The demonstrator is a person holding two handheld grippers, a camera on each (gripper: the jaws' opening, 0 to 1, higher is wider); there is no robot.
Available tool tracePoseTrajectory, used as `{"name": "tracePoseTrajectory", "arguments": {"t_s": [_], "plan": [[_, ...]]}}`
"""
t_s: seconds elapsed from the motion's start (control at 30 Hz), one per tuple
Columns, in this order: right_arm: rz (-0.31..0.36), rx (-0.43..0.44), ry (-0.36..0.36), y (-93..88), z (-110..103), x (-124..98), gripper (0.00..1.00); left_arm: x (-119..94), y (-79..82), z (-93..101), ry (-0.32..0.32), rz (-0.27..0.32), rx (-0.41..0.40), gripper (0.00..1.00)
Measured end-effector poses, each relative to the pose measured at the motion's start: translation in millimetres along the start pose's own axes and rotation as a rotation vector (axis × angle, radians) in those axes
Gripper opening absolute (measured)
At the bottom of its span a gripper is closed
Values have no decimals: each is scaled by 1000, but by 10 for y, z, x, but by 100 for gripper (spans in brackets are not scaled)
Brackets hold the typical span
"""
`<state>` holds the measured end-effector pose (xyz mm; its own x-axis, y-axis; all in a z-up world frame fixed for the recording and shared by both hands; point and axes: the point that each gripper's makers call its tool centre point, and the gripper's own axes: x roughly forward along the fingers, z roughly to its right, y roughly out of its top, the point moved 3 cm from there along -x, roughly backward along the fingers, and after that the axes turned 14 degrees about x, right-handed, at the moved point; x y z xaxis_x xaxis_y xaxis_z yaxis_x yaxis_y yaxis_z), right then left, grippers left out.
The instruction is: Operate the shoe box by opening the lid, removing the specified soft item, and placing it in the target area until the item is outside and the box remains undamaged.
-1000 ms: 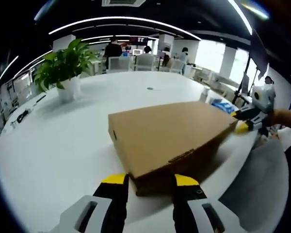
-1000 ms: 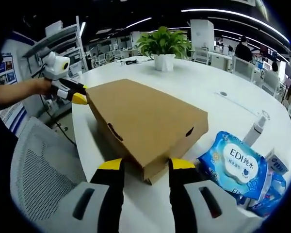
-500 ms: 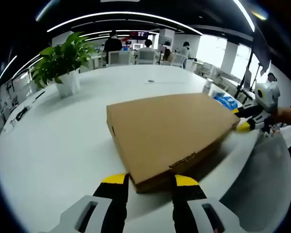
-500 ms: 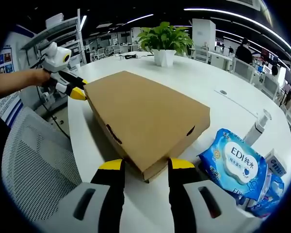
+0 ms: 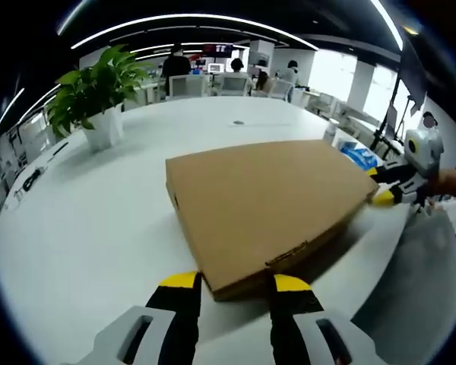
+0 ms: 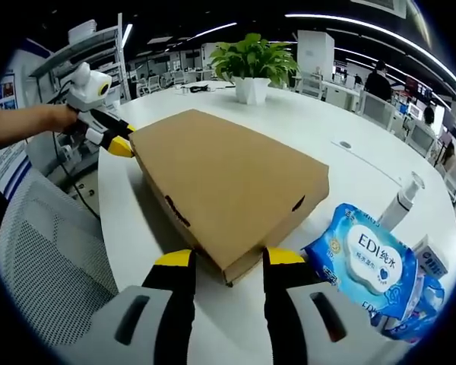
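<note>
A brown cardboard shoe box (image 5: 266, 201) lies on the white round table (image 5: 83, 220) with its lid down. My left gripper (image 5: 235, 283) stands open, its yellow-tipped jaws on either side of the box's near corner. In the same view my right gripper (image 5: 385, 186), held by a hand, sits at the opposite corner. The right gripper view has the box (image 6: 228, 179) from the other end, with my right gripper (image 6: 222, 262) open astride its corner. My left gripper (image 6: 115, 139) is at the far corner. The inside of the box is hidden.
A potted plant (image 5: 95, 99) (image 6: 252, 65) stands further in on the table. A blue wet-wipes pack (image 6: 368, 258) and a white pump bottle (image 6: 401, 201) lie beside the box. A grey mesh chair (image 6: 38, 258) stands at the table's edge. People sit at desks far behind.
Both views have risen and tipped a little, so the box top looks flatter. The box and both grippers keep the same places at the two corners.
</note>
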<state>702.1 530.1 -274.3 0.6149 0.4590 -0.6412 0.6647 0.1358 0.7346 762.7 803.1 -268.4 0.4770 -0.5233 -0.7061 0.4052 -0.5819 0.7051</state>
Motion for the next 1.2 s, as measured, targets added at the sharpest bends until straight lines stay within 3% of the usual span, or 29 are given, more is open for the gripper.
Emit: {"name": "tracePoseTrajectory", "arguments": {"t_s": [0.67,1.2], "plan": [[15,10,-22,225,280,132,32,284,258,-250,-19,-2,15,35],[7,-3,-30,413,535,274,32,453,457,-342,-26,1,6,35]]}}
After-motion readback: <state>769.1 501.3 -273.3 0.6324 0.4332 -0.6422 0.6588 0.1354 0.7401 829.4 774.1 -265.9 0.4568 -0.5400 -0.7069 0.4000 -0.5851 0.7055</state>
